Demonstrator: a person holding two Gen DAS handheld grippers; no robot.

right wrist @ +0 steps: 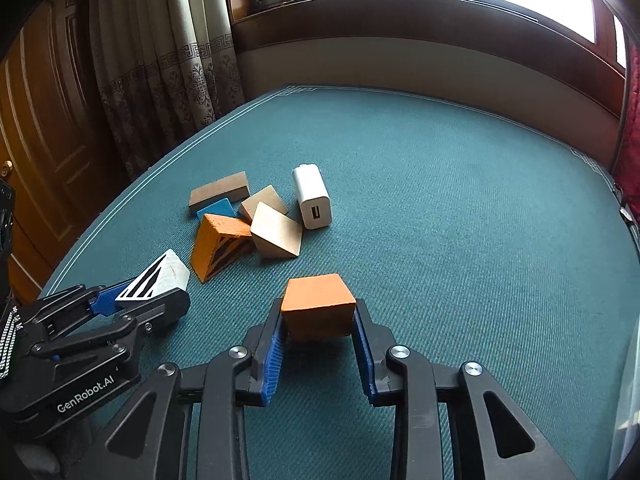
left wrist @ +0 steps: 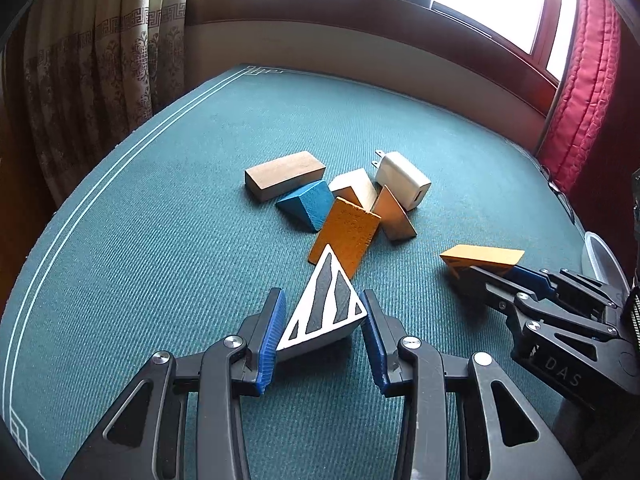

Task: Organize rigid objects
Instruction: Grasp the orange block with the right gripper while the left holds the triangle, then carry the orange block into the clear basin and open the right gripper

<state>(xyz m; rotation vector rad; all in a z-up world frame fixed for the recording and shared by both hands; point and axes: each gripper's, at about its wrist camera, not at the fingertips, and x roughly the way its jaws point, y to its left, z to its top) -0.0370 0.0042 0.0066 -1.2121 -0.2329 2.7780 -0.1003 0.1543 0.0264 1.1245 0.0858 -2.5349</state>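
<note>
Teal cloth tabletop under a window, patterned curtains on one side, red quilted fabric on the other. Loose pile mid-table: brown wooden block, blue wedge, pale wedge, tan wedge, orange slab, white USB charger, all touching or nearly so. Left gripper narrowed on the black-and-white striped triangle block, near side of the pile; one blue pad flat against its side, the other at its corner, block tipped up off the cloth at one end. Right gripper clamped on the orange wedge, pads pressing both side faces, wedge apart from the pile toward the near right. Judgement: painted wood, light, stiff, not fragile; sloped faces can squirt out of a pinch, so the flat parallel sides are the place to grip. Corner contact on the striped block looks less secure than the orange hold. Charger casing is smooth and likely slippery; take it across its broad flat sides.
</note>
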